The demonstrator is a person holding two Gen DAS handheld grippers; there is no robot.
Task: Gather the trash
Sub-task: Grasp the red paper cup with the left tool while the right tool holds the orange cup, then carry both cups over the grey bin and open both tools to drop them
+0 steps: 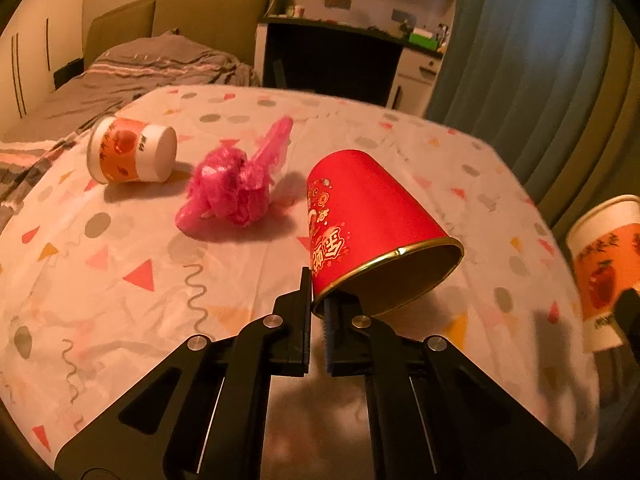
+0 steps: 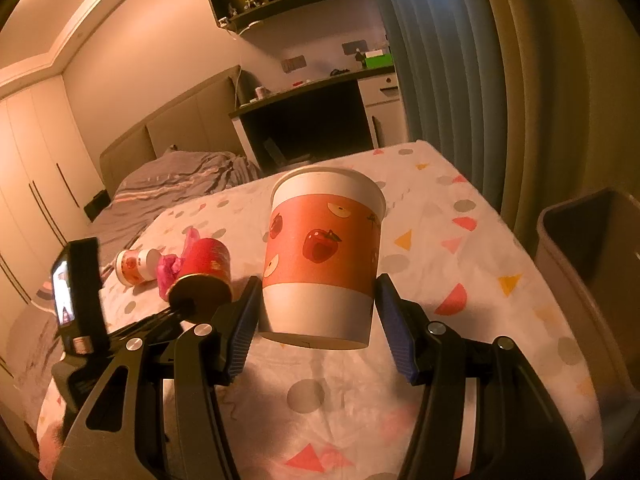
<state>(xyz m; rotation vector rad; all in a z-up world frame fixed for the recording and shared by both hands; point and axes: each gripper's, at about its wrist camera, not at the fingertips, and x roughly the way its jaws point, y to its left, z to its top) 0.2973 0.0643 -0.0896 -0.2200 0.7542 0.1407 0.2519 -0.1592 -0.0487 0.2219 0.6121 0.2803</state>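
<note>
Table in patterned cloth | bed behind | left gripper pinches red cup rim | right gripper clasps apple cup

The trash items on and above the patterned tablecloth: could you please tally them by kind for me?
Orange apple-print paper cups: 2, one lying on the cloth, one held in the right tool
Red paper cup: 1, rim pinched by the left tool
Crumpled pink plastic bag: 1
Total: 4
</note>
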